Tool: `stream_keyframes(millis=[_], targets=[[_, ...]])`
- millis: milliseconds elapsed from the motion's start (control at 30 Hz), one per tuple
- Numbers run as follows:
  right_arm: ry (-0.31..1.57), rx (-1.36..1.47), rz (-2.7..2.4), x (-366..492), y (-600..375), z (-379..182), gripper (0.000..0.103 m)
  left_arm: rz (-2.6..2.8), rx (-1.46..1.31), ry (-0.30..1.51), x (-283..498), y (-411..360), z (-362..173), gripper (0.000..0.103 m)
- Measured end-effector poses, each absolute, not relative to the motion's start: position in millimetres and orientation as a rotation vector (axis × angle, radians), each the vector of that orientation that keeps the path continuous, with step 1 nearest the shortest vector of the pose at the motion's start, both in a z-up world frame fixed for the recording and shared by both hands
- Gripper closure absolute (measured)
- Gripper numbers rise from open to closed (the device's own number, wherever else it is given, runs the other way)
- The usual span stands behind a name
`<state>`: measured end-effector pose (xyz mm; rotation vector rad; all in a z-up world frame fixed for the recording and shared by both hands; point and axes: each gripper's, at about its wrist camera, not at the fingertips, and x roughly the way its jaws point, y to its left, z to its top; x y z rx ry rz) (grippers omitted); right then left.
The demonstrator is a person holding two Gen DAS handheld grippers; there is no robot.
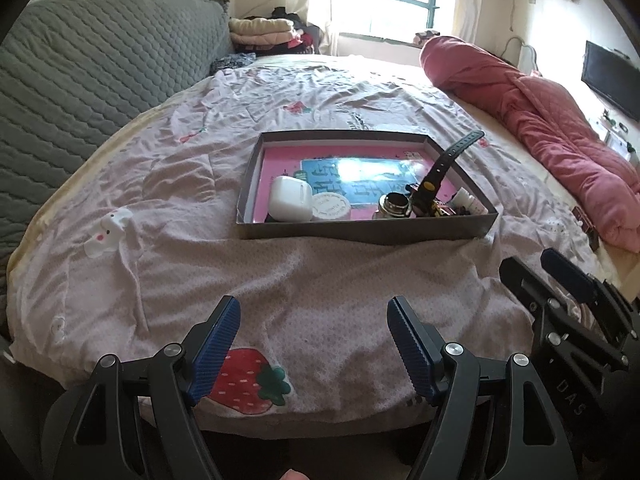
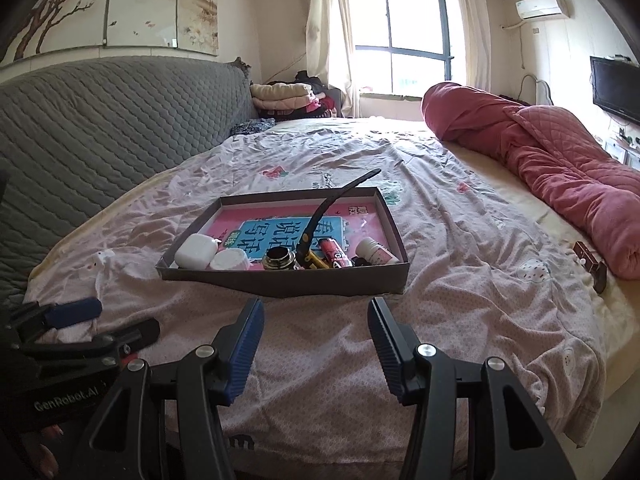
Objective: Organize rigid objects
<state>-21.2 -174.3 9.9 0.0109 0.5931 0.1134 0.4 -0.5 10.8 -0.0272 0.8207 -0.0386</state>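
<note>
daylight from a curtained window (image 2: pixel 400 44) fills a bedroom, where a wide bed (image 2: pixel 460 300) is covered by a wrinkled pale pink sheet printed with strawberries. a grey quilted headboard (image 2: pixel 112 120) runs along the bed at nine o'clock, and a rolled dark pink quilt (image 2: pixel 552 168) lies along the far edge at two o'clock.

at the middle of the bed sits a shallow grey cardboard tray (image 2: pixel 280 280) with a pink and blue printed bottom. all the small things gathered in it sit along its near wall. from nine o'clock to three o'clock they are: a white rounded case (image 2: pixel 194 250), a round white lid or jar (image 2: pixel 230 260) touching it, a small dark glass bottle (image 2: pixel 280 260), a black and yellow watch (image 2: pixel 314 236) whose strap arcs up over the far rim, a red and black pack (image 2: pixel 334 254), and a white bottle on its side (image 2: pixel 376 252).

outside the tray, a small white toy figure (image 1: pixel 108 236) lies on the sheet at nine o'clock, and a small dark brown object (image 2: pixel 588 262) rests near the quilt at three o'clock.

at six o'clock, short of the tray, hover the left gripper (image 1: pixel 312 344) and the right gripper (image 2: pixel 316 344), side by side. both have their blue-padded jaws spread wide with nothing between them.
</note>
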Motion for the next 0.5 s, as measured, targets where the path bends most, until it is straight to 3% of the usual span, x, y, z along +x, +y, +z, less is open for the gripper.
stream_keyframes(millis=[500], targets=[[0.686,0.071,0.113,-6.8,-181.8,-13.0,0.05,-0.035,-0.012,0.871,8.1,-3.4,-9.6,0.026]])
